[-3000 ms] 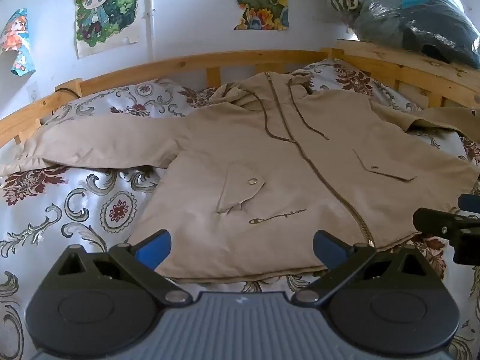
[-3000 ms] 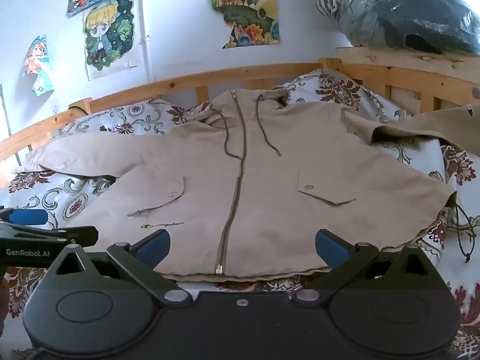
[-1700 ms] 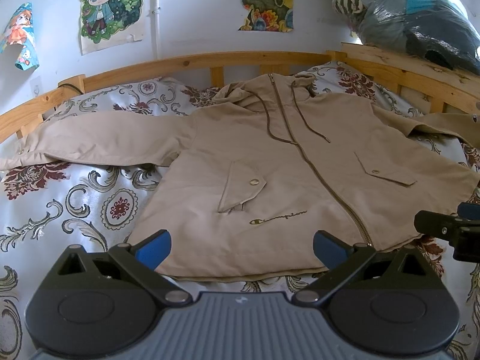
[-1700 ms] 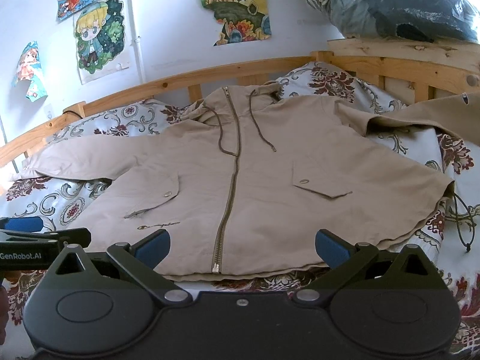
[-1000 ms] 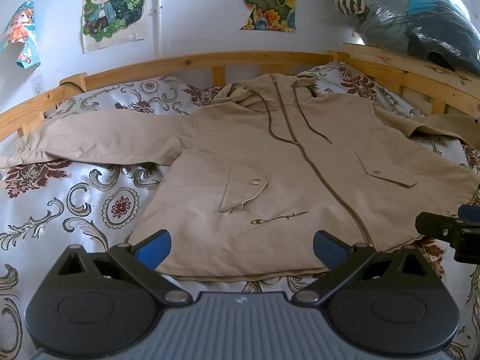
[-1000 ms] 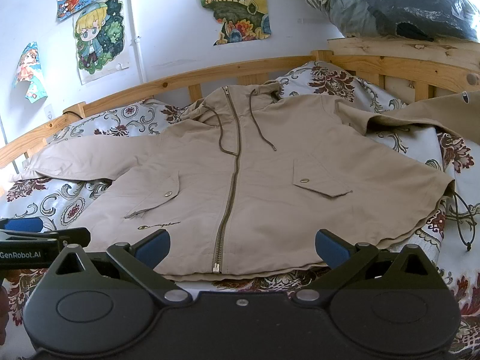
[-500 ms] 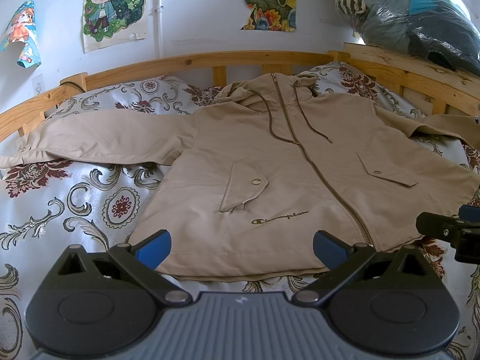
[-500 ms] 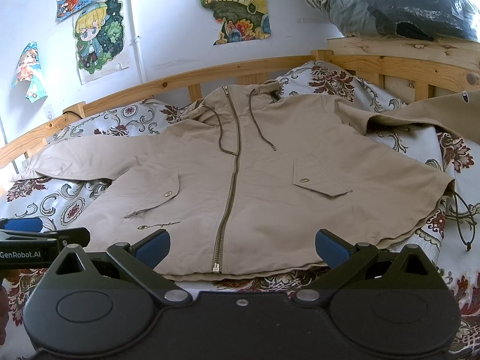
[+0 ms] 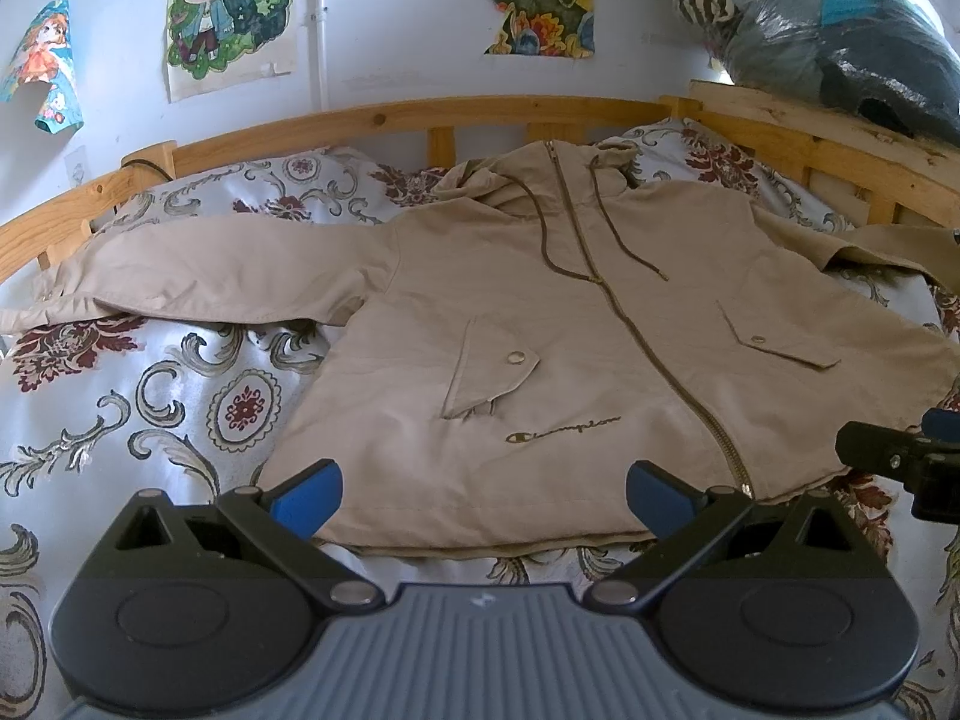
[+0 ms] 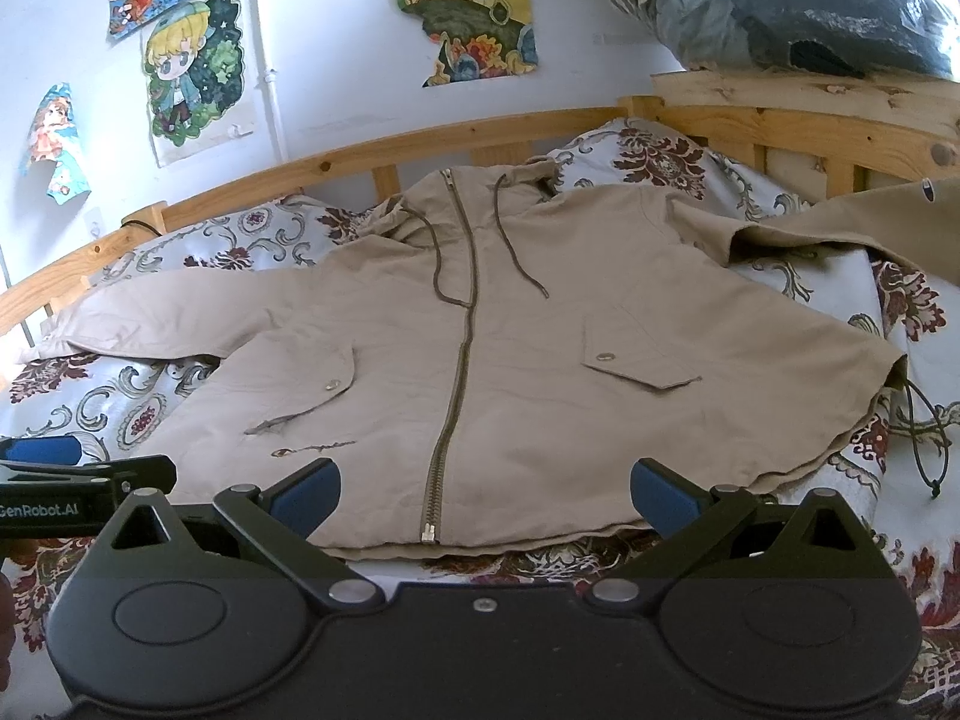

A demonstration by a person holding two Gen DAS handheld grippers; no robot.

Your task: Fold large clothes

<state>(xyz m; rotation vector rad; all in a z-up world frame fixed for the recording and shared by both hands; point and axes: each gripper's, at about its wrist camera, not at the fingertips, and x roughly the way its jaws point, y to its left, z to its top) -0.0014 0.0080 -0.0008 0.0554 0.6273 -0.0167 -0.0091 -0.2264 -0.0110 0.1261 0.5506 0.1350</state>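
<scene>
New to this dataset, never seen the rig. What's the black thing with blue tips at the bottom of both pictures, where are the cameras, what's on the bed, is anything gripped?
There is no robot arm. A person carries one hand-held gripper in each hand, and each has a fisheye camera looking forward along its two fingers. The black body with blue pads is that tool seen from its own camera: the left hand-held gripper in the left wrist view, the right hand-held gripper in the right wrist view. Each also shows at the edge of the other's picture.

On the floral bedspread lies a beige hooded jacket, spread flat, front up, zipped, sleeves out to the sides. A wooden bed rail runs behind it.

Both pairs of fingers stand wide apart near the hem, holding nothing.
</scene>
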